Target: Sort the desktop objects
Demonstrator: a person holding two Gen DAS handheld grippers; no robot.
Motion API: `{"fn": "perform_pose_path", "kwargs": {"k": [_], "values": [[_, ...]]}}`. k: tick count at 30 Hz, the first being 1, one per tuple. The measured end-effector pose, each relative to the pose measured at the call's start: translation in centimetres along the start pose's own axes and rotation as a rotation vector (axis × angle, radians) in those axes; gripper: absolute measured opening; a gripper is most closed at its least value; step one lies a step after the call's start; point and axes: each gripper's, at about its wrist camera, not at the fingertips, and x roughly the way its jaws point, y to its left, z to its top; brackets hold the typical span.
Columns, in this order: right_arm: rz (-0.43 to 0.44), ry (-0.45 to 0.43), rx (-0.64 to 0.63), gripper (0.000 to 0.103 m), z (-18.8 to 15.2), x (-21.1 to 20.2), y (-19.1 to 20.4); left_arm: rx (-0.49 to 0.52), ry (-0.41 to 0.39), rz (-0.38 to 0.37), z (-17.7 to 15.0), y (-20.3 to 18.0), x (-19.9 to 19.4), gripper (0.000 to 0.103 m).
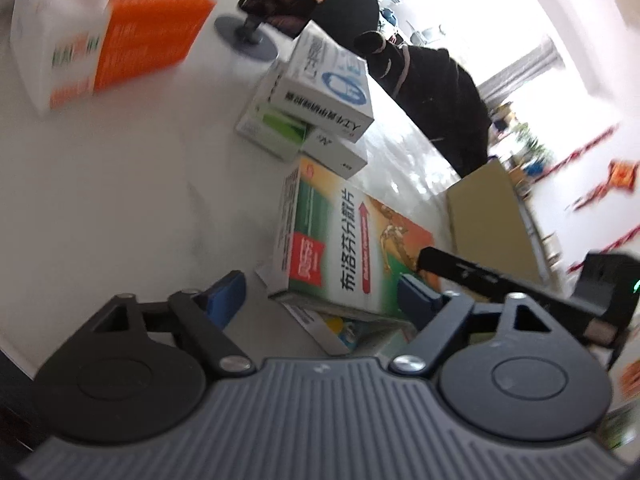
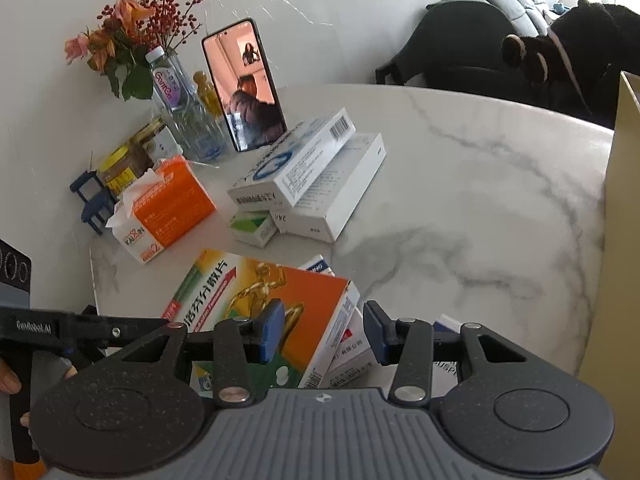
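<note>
My left tongs [image 1: 320, 296] stand apart, straddling the near end of the big orange-and-green box [image 1: 344, 236] without pressing it. My right tongs [image 2: 324, 330] also gape over that box's corner, not clamped. It lies on smaller boxes on the marble table [image 2: 480, 184]. Behind: stacked white boxes [image 2: 308, 172], tissue pack [image 2: 168, 212], phone [image 2: 244, 84].

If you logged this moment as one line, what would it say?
left gripper: open beside orange-green medicine box | right gripper: open over it | stacked white boxes: untouched
</note>
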Motion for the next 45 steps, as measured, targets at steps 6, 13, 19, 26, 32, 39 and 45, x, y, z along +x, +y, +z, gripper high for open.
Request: {"fn": "perform_pose_path", "kwargs": {"k": [6,13,19,26,32,39,45], "values": [[-0.003,0.000,-0.015,0.047,0.0,0.0,0.1,-0.049,-0.023,-0.005,-0.2,0.0,-0.2,0.047],[-0.007,-0.002,-0.033,0.047,0.2,-0.2,0.2,-0.055,-0.086,-0.017,0.2,-0.5,-1.3,0.035],[-0.034,-0.015,-0.094,0.047,0.5,-1.0,0.8,-0.137,-0.119,-0.046,1.0,-1.3,-2.2,0.026],[-0.043,-0.051,-0.262,0.047,0.2,-3.0,2.9,-0.196,-0.150,-0.021,2.5,-4.1,-2.1,0.021],[-0.036,-0.057,-0.391,0.047,-0.4,-4.1,4.7,-0.242,-0.149,0.003,3.5,-5.4,-1.0,0.019],[-0.112,-0.032,-0.523,0.046,-1.4,-2.7,6.0,-0.280,-0.136,-0.005,3.6,-6.0,-0.3,0.018],[-0.200,-0.046,-0.611,0.036,-2.0,-1.1,6.5,-0.297,-0.136,-0.002,3.6,-6.0,-0.2,0.018]]}}
